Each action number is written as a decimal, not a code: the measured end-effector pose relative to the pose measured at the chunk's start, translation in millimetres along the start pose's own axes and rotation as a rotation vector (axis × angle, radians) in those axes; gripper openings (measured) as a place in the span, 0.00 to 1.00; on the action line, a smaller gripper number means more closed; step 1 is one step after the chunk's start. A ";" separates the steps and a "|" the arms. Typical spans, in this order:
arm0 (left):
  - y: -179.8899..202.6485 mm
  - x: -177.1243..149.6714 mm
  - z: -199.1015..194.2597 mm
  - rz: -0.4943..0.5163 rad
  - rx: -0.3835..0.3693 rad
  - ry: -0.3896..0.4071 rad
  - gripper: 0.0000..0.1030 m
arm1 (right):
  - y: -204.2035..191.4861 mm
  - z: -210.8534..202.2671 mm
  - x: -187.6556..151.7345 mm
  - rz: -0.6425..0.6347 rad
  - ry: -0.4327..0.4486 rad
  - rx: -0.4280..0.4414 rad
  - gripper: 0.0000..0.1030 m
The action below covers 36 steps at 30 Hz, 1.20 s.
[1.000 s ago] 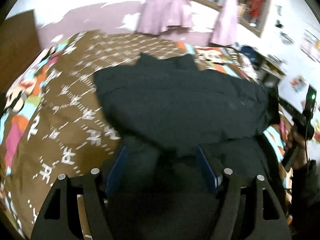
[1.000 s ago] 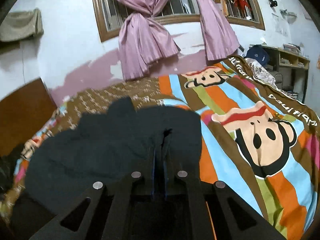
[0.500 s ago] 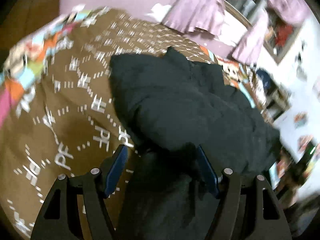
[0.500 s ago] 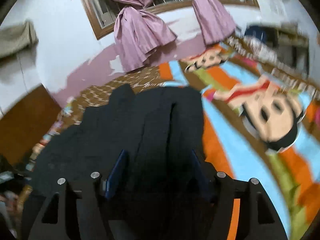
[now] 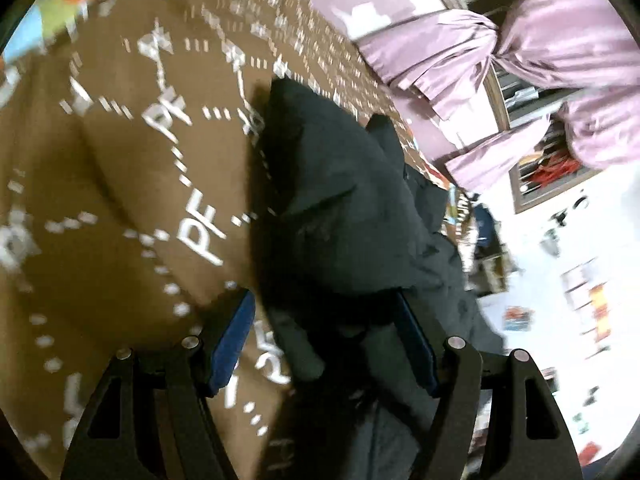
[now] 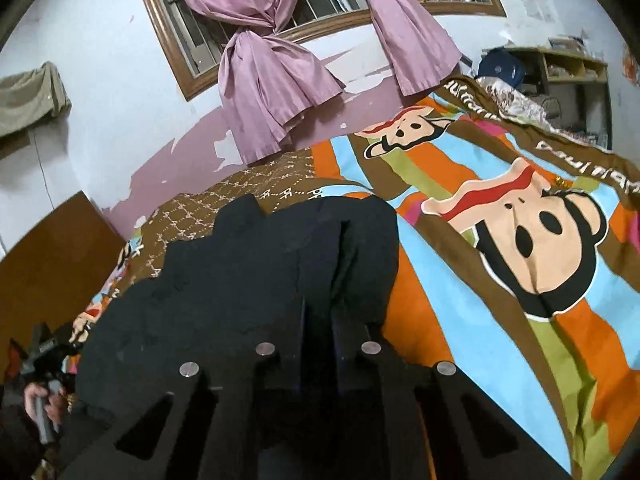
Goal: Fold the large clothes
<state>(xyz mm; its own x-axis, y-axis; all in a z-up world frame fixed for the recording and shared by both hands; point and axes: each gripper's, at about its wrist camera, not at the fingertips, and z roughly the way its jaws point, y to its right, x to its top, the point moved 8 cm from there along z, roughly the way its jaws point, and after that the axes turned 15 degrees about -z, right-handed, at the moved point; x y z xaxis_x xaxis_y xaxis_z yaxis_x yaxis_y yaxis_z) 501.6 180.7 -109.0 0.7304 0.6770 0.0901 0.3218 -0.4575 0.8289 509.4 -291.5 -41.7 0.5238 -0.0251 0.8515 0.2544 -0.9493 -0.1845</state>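
A large black garment (image 5: 352,216) lies folded over on the brown patterned bedspread (image 5: 120,184). My left gripper (image 5: 324,336) is open, its blue pads either side of the garment's near edge, with the cloth lying loose between them. In the right wrist view the same black garment (image 6: 240,280) spreads across the bed. My right gripper (image 6: 320,320) is shut on a fold of it near its right edge. The left gripper and the hand holding it show at the far left of the right wrist view (image 6: 44,356).
The bedspread has a colourful monkey cartoon part (image 6: 520,248) to the right of the garment. Pink curtains (image 6: 272,80) hang at a barred window behind the bed. A wooden headboard (image 6: 52,256) stands at the left, shelves with clutter (image 6: 560,68) at the right.
My right gripper opened half a second ago and has shut again on the garment's fold. My left gripper stayed open and has swung and rolled left, with the garment's edge between its pads.
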 end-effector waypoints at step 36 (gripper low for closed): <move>73.8 -119.4 29.7 0.591 0.310 0.025 0.37 | -73.7 68.4 -43.8 -0.461 -0.161 -0.052 0.49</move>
<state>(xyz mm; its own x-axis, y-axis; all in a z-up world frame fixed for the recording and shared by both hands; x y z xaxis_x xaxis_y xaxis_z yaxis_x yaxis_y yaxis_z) 456.0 48.9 -75.0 0.8241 0.2729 0.4964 0.0326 -0.8977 0.4394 523.4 -199.0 -99.0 0.4857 0.4466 0.7515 0.4508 -0.8645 0.2223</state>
